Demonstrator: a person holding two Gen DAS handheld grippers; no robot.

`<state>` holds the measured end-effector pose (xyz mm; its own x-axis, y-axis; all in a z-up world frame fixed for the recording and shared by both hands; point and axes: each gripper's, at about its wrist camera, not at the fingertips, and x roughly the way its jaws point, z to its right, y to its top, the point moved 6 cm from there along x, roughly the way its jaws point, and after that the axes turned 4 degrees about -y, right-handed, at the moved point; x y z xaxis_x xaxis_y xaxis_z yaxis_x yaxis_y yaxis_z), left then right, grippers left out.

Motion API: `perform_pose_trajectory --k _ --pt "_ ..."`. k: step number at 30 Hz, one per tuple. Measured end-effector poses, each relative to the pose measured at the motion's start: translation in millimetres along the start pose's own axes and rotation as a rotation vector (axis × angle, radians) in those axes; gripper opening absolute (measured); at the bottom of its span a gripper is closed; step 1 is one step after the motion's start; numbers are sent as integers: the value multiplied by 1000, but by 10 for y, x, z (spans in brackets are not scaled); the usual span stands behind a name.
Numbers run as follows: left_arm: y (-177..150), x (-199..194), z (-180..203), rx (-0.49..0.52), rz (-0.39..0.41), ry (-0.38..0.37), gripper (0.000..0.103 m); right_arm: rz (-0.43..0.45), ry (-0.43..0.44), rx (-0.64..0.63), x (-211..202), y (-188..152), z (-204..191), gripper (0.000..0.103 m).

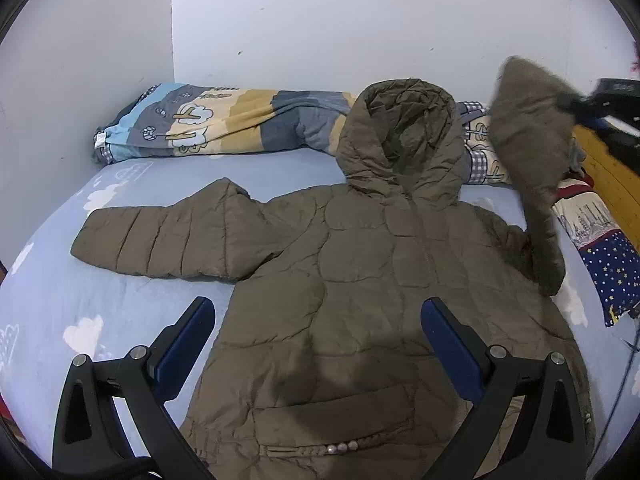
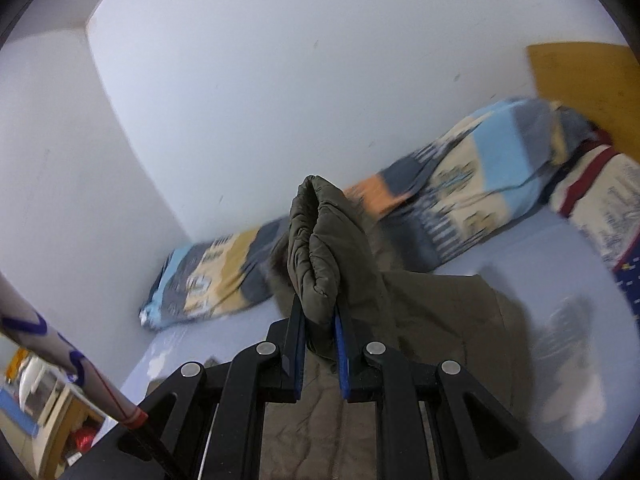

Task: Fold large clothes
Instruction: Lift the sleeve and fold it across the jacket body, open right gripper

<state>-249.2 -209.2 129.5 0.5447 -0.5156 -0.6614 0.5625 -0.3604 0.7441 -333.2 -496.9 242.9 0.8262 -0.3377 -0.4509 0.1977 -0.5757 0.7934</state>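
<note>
Jacket flat, hood toward wall

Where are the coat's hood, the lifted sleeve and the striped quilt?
hood (image 1: pixel 404 136), left wrist view, on its quilted opening.
lifted sleeve (image 2: pixel 316 248), right wrist view, on the cuff end above the fingers.
striped quilt (image 1: pixel 224 124), left wrist view, on its yellow band.

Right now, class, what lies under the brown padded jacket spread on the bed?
Under the jacket lies the light blue cloud-print sheet, visible all around its edges. Whatever is beneath the jacket's body is covered. Its one sleeve is lifted in the right gripper.
</note>
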Motion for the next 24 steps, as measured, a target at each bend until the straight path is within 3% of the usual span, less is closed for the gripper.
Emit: perform_pose_trajectory --k 7,12,20,24 --pt "-23 95 -151 -48 -25 24 102 -194 33 -96 830 -785 -437 14" --pt "-31 125 -176 -44 -26 35 102 -325 27 -120 1349 -1327 -458 14" --pt "-51 199 -228 -64 -46 44 102 -428 91 -106 1677 -1773 -536 14" --pt "-30 201 -266 -77 -41 55 102 -517 123 -83 1777 -1988 -595 24"
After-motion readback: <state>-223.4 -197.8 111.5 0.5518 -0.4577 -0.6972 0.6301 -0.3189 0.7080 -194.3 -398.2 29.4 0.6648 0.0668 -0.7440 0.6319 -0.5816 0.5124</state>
